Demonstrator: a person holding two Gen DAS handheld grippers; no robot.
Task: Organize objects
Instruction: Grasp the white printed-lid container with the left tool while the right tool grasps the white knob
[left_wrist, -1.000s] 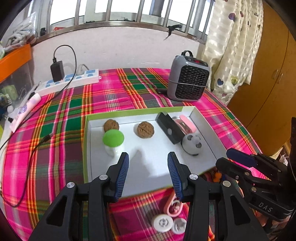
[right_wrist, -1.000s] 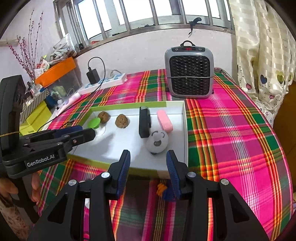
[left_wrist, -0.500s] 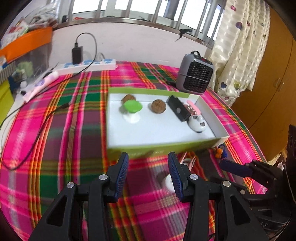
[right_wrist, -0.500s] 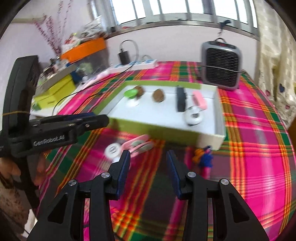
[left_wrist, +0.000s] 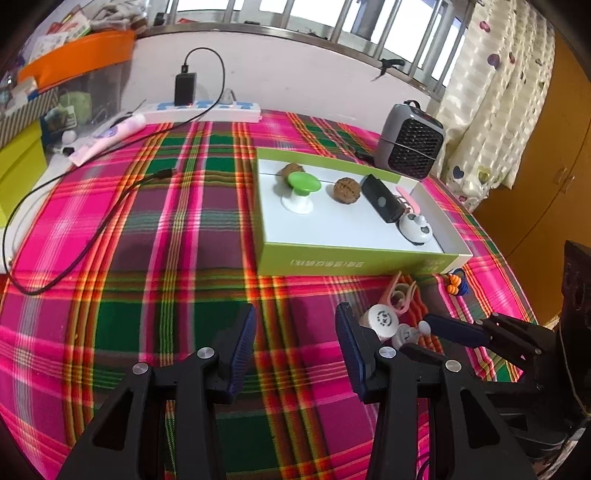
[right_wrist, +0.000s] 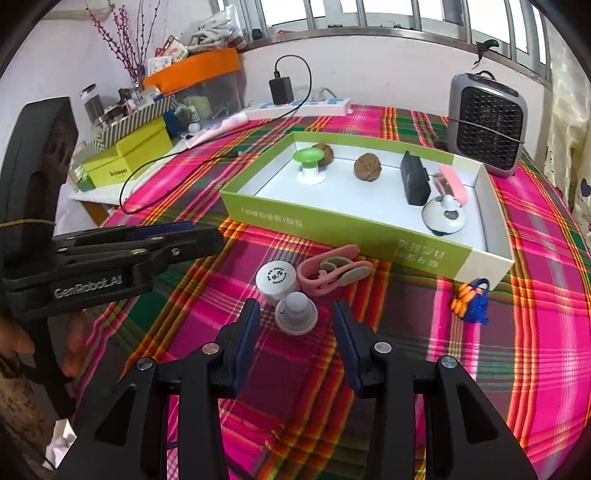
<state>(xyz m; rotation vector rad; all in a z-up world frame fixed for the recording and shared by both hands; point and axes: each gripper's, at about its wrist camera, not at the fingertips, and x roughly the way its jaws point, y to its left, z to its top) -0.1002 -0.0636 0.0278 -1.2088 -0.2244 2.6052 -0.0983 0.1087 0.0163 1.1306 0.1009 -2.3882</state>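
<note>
Hovering over the plaid counter (right_wrist: 535, 332), the right gripper (right_wrist: 295, 321) holds its jaws open and empty around a small white knobbed cap (right_wrist: 296, 313), not touching it. The left gripper (left_wrist: 295, 332), jaws likewise open and empty, hangs over bare cloth beside it. Likely hazards: the closing jaws could nudge the round white jar (right_wrist: 277, 279) or the pink clip (right_wrist: 330, 271), both just beside the cap, or the domed cap could squirt out of a shallow grip. The green-walled box (right_wrist: 332, 225) holds a green-topped stand (right_wrist: 309, 164), two walnuts (right_wrist: 367, 167), a black block (right_wrist: 414, 179), a pink piece (right_wrist: 454, 184) and a white round toy (right_wrist: 443, 216). A blue-and-orange trinket (right_wrist: 472, 301) lies outside, near the box's corner.
</note>
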